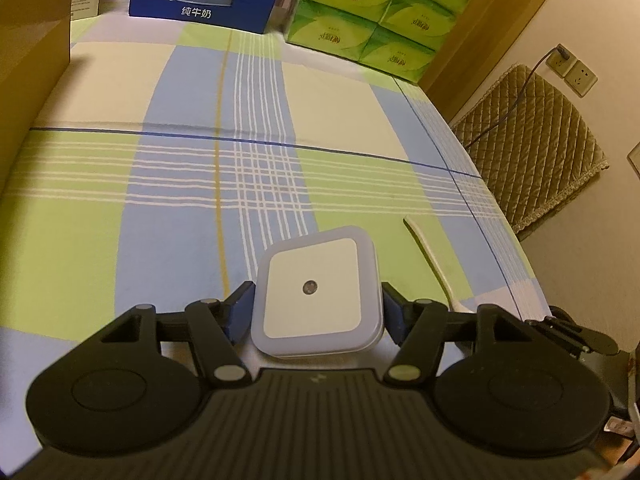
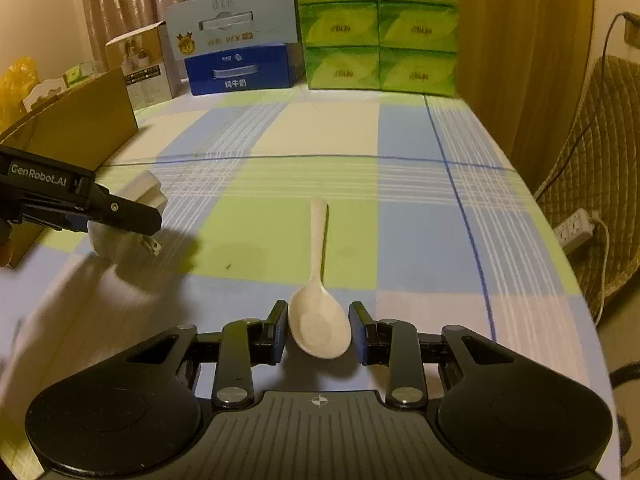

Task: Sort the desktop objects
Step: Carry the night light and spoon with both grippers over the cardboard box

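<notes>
- The left gripper [image 1: 316, 304] clamps a square white plastic plug-in night light [image 1: 316, 294] by its two side edges, the blue pads tight against the housing; the right wrist view shows the light's [image 2: 138, 200] metal prongs pointing down, lifted clear of the cloth and throwing a shadow on it
- The right gripper [image 2: 319, 330] stands with jaws parted around the bowl of a cream-white plastic soup spoon [image 2: 318, 320], a thin gap showing on each side; the spoon lies flat near the front edge of the table, handle pointing toward the far edge
- The table wears a checked cloth in green, blue and cream [image 2: 416, 216], bare across its middle
- A brown cardboard box [image 2: 80, 132] sits along the left edge
- At the far edge stand a dark blue milk carton [image 2: 240, 70], with a pale blue carton [image 2: 236, 20] stacked on it, and green tissue packs [image 2: 376, 28] piled toward the far right corner
</notes>
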### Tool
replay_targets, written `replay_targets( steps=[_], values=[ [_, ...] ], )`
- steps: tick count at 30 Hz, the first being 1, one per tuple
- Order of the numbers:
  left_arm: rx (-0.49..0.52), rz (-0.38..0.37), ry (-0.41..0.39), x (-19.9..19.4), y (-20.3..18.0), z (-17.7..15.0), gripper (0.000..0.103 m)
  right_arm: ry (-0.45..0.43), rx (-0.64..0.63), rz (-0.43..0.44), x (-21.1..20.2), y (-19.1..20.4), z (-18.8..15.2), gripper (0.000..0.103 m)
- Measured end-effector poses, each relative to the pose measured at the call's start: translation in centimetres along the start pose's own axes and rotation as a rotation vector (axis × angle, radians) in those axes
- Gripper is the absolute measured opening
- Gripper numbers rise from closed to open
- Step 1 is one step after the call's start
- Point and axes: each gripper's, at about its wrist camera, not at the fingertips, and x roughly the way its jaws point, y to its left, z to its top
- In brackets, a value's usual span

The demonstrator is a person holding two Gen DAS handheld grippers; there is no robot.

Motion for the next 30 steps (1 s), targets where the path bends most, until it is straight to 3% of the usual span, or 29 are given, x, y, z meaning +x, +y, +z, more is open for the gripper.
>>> replay_targets(
  steps=[2, 10, 13, 30],
  values=[
    [-0.002, -0.003, 0.001, 0.0, 0.0, -0.1, 0.060, -0.007, 0.005, 0.011, 0.0, 0.1, -0.1, 0.037],
    [-0.002, 0.000, 0.007, 0.2, 0.0, -0.3, 0.060, -0.019, 0.022, 0.005, 0.0, 0.2, -0.2, 0.037],
    [0.001, 0.003, 0.007, 0.2, -0.1, -0.4, 0.060, -0.013, -0.003, -0.029, -0.1, 0.7, -0.2, 0.030],
    [0.036, 0.003, -0.026, -2.1, -1.3, 0.3, 0.060, -0.078, -0.104, -0.093, -2.9, 1.9, 1.3, 0.029]
  ],
)
